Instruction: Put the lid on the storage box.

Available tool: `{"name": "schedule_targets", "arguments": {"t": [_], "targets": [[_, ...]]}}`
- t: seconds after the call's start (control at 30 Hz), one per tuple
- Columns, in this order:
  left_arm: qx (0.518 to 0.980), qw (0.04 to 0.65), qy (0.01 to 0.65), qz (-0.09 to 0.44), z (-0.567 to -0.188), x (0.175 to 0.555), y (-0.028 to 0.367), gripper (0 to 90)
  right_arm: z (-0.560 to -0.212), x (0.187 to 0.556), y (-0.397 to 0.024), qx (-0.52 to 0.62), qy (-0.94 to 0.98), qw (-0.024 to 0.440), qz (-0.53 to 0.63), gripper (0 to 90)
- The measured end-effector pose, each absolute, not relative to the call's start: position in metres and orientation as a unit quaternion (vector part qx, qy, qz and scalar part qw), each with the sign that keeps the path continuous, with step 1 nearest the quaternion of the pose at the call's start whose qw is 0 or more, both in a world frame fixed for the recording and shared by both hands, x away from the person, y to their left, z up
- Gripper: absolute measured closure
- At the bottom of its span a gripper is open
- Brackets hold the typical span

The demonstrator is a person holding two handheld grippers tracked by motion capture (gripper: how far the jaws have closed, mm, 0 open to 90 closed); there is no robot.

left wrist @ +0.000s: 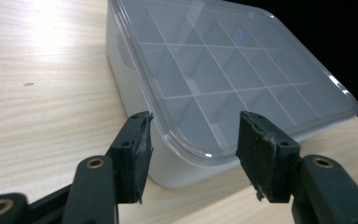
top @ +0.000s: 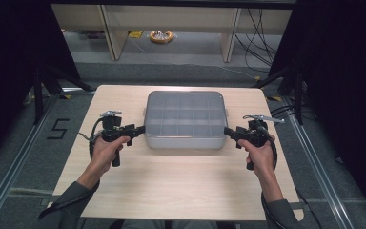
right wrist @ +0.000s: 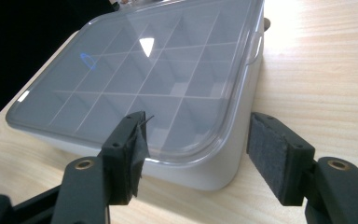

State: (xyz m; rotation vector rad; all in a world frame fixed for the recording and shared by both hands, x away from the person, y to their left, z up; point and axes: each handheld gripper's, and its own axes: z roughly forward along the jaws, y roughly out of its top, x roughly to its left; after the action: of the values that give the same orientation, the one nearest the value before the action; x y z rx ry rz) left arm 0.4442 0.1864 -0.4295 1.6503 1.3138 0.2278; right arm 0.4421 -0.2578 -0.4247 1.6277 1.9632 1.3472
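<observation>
A shallow grey box (top: pixel 186 119) with a clear lid and a grid of compartments lies flat in the middle of the wooden table (top: pixel 171 186). My left gripper (top: pixel 140 129) is at its front left corner, held level and pointing right. In the left gripper view the jaws (left wrist: pixel 193 140) stand open on either side of the box's (left wrist: pixel 223 70) near corner, with gaps between pads and box. My right gripper (top: pixel 227 131) is at the front right corner, pointing left. Its jaws (right wrist: pixel 198 140) are also open around that corner of the box (right wrist: pixel 144 79), not pressing on it.
Bare tabletop stretches in front of the box towards the person. Beyond the table are pale shelf legs (top: pixel 112 33), a yellow ring-shaped item (top: pixel 161 36) on the floor and cables (top: pixel 262 43) at the back right. Black drapes flank both sides.
</observation>
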Motion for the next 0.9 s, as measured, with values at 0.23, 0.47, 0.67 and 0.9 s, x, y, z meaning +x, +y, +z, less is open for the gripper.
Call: {"name": "schedule_targets", "arguments": {"t": [0.23, 0.47, 0.67, 0.9], "targets": [[0.691, 0.488, 0.525, 0.096, -0.432, 0.432, 0.185, 41.7, -0.424, 0.435, -0.256, 0.558, 0.68, 0.124, 0.459, 36.9], [0.695, 0.485, 0.522, 0.095, -0.437, 0.425, 0.186, 40.9, -0.426, 0.431, -0.256, 0.556, 0.681, 0.125, 0.46, 36.0], [0.702, 0.48, 0.518, 0.09, -0.441, 0.418, 0.184, 39.9, -0.424, 0.425, -0.251, 0.565, 0.676, 0.113, 0.46, 34.9], [0.706, 0.477, 0.517, 0.078, -0.445, 0.414, 0.181, 37.3, -0.426, 0.422, -0.25, 0.552, 0.685, 0.121, 0.459, 32.0]]}}
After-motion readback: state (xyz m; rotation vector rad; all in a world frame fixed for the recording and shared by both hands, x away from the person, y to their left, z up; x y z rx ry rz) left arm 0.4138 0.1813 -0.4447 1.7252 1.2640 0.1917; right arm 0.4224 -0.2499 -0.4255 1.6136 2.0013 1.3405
